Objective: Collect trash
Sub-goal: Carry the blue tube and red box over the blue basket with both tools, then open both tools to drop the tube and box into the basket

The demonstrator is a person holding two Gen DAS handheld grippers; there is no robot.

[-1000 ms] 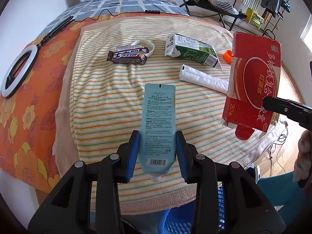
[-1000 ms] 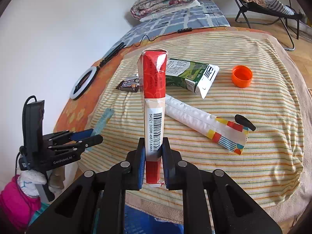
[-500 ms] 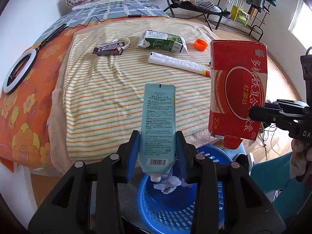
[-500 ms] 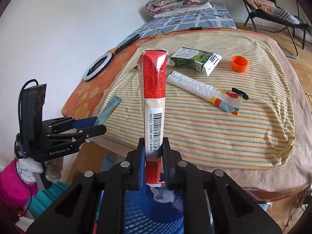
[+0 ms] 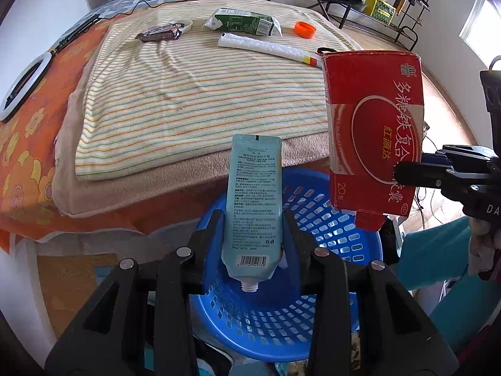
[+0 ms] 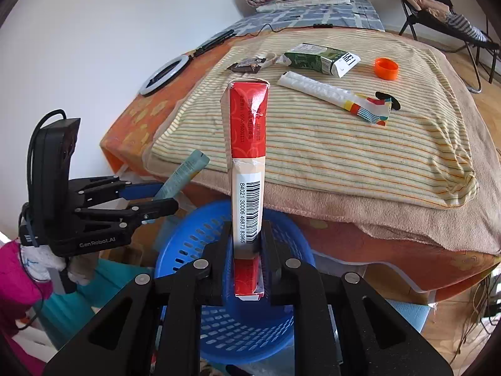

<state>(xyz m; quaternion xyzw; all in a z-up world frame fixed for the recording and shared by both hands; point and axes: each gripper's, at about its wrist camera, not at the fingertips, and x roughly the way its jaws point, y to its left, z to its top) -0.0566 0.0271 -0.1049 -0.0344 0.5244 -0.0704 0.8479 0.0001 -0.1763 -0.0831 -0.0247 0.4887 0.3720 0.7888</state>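
My left gripper (image 5: 253,219) is shut on a pale blue hand cream tube (image 5: 254,194) and holds it above a blue plastic basket (image 5: 360,244) that stands below the table edge. My right gripper (image 6: 249,235) is shut on a flattened red carton (image 6: 249,144), upright above the same basket (image 6: 194,238). The carton (image 5: 372,131) and right gripper (image 5: 404,169) show at the right of the left wrist view. The left gripper (image 6: 169,197) and its tube (image 6: 184,172) show at the left of the right wrist view.
On the striped towel (image 5: 194,94) lie a green drink carton (image 5: 244,22), a chocolate bar wrapper (image 5: 159,33), a white wrapper (image 5: 266,46) and an orange cap (image 5: 303,28). A ring light (image 5: 22,84) lies on the orange cloth at left. A folding chair (image 6: 444,9) stands behind.
Both grippers have drawn back from over the table, with tube and carton still held. The blue basket has come into view beneath them.
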